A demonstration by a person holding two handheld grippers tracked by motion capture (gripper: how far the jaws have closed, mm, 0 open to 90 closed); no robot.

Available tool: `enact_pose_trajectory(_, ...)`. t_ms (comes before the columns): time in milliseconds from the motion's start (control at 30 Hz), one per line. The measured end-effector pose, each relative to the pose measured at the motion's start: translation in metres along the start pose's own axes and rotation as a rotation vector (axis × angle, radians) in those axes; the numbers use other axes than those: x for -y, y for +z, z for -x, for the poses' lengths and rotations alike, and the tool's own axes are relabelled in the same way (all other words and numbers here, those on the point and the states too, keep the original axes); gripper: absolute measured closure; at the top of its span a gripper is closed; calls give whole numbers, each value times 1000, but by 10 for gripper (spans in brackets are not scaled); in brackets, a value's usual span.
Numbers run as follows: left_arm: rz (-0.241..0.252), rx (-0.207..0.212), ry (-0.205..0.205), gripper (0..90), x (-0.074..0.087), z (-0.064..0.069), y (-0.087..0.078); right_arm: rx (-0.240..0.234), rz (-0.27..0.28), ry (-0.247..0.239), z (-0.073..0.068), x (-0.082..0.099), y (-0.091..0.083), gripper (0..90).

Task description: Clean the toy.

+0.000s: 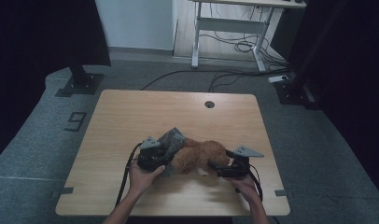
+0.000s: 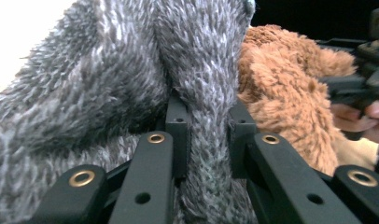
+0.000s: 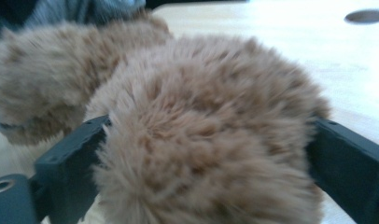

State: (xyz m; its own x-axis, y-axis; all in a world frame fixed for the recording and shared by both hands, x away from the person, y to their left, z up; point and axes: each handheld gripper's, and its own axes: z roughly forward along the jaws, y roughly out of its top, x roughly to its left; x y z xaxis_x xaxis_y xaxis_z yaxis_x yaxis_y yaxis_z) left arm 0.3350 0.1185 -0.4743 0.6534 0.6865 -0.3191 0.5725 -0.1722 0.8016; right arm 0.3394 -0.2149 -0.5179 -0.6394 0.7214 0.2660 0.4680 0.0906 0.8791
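A brown plush toy (image 1: 199,153) lies near the front middle of the wooden table (image 1: 131,112), its left end wrapped in a fuzzy grey knit garment (image 1: 171,140). My left gripper (image 1: 163,160) is at the toy's left. In the left gripper view it (image 2: 208,121) is shut on a fold of the grey garment (image 2: 108,84), with the brown plush (image 2: 281,84) just behind. My right gripper (image 1: 214,164) is at the toy's right end. In the right gripper view its jaws (image 3: 208,135) press on both sides of a round furry part of the plush (image 3: 206,93).
A round cable hole (image 1: 209,104) sits near the table's far edge. Beyond the table are a white desk frame (image 1: 229,28), floor cables (image 1: 243,46) and black stand bases (image 1: 80,84) (image 1: 295,91). Bare tabletop lies around the toy.
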Motion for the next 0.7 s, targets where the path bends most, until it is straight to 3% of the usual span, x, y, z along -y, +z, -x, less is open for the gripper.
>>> enact_pose_trajectory(100, -4, -1, -4, 756, 0, 1, -3, 35, -52, -18, -4, 4, 8, 80)
enact_pose_trajectory(267, -15, 10, -16, 752, -10, 1, -9, 46, -48, -40, -5, 6, 8, 191)
enact_pose_trajectory(467, 2, 3, 44, 751, -44, 18, -10, 59, -38, -52, -6, 6, 7, 235)
enact_pose_trajectory(567, 3, 15, 88, 751, -61, 33, -1, 58, -37, -63, -6, 7, 6, 248)
enact_pose_trajectory(700, -36, 46, 134, 750, -75, 56, 28, 48, -40, -66, -6, 7, 5, 283)
